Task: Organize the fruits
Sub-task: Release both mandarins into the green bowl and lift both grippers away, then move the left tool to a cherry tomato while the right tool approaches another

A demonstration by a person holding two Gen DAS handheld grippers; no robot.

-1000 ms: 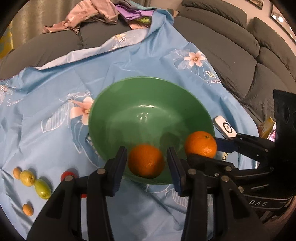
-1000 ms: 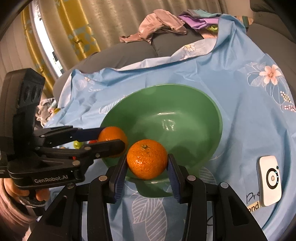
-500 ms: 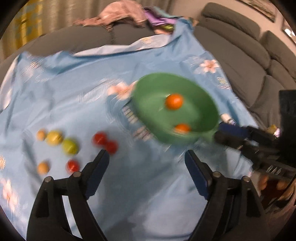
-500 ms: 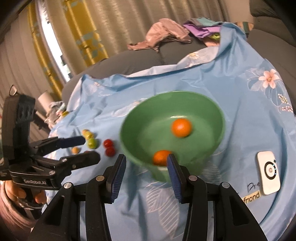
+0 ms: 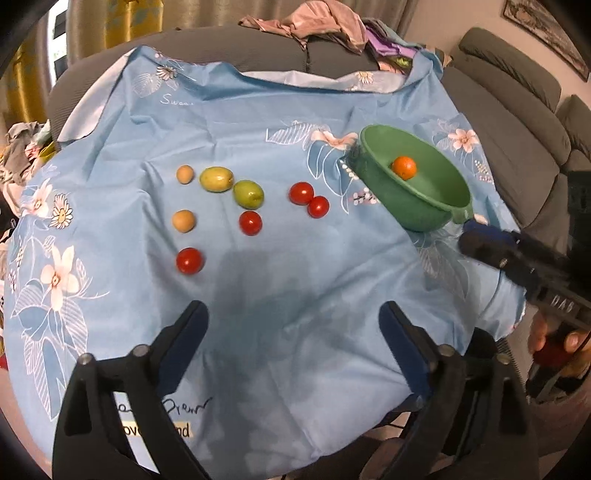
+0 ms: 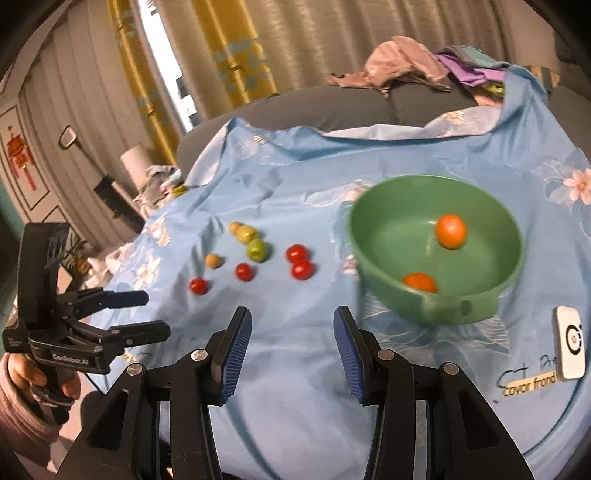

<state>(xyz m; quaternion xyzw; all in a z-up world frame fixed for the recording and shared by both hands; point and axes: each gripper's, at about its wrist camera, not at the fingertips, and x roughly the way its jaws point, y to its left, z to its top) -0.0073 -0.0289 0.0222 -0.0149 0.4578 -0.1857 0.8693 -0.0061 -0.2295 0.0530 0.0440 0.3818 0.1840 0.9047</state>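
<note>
A green bowl [image 6: 380, 210] sits on the blue flowered cloth and holds two oranges [image 6: 450, 231] [image 6: 419, 283]. The left wrist view shows the bowl [image 5: 439, 192] at the right with one orange [image 5: 404, 167] visible. Several red tomatoes [image 5: 301, 193], two green fruits [image 5: 248, 194] and two small tan fruits [image 5: 183, 221] lie loose on the cloth left of the bowl. My left gripper [image 5: 293, 332] is open and empty, held back above the near cloth. My right gripper [image 6: 291, 339] is open and empty, near the bowl's front left.
A white device [image 6: 570, 347] lies on the cloth right of the bowl. Clothes [image 5: 314, 22] are piled on the grey sofa behind. The cloth's front edge [image 5: 295, 454] drops off close below the left gripper.
Both grippers opened and let their oranges fall into the bowl, then drew back. The left gripper swung left and now faces the loose fruits.
</note>
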